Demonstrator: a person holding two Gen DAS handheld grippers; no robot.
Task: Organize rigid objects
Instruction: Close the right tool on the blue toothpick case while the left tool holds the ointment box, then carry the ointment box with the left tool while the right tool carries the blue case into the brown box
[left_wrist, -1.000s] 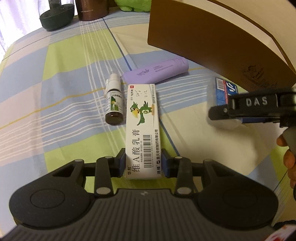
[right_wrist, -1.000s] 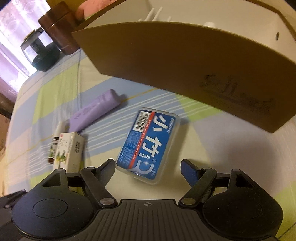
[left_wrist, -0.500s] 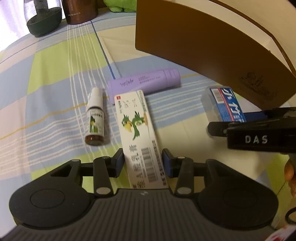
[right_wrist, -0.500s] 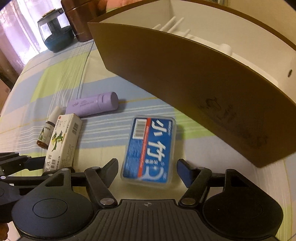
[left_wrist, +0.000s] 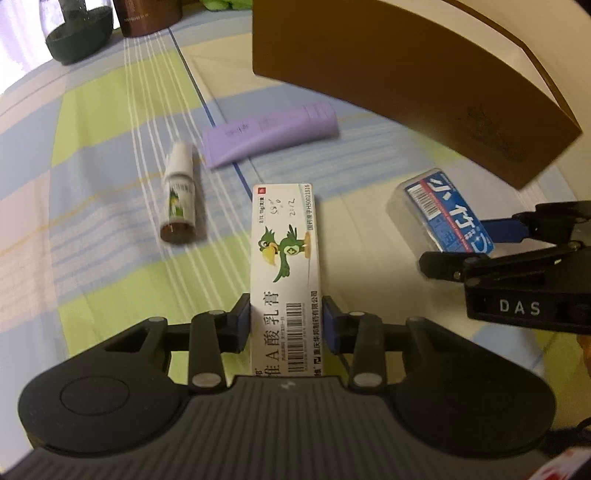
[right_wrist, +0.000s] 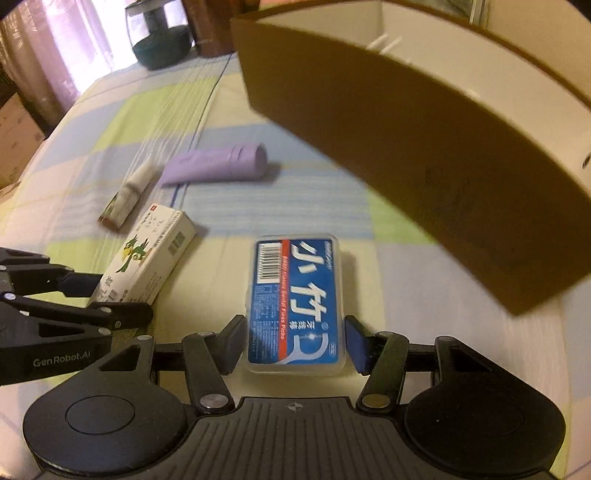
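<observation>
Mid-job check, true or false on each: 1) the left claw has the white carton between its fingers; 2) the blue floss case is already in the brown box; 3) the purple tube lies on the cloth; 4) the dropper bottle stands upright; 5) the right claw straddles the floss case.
1) The left claw has the white carton between its fingers. True; the pads press its sides.
2) The floss case is in the brown box. False; it lies on the cloth in front of the box.
3) The purple tube lies on the cloth. True.
4) The dropper bottle stands upright. False; it lies on its side.
5) The right claw straddles the floss case. True; its jaws are closing on it.
</observation>
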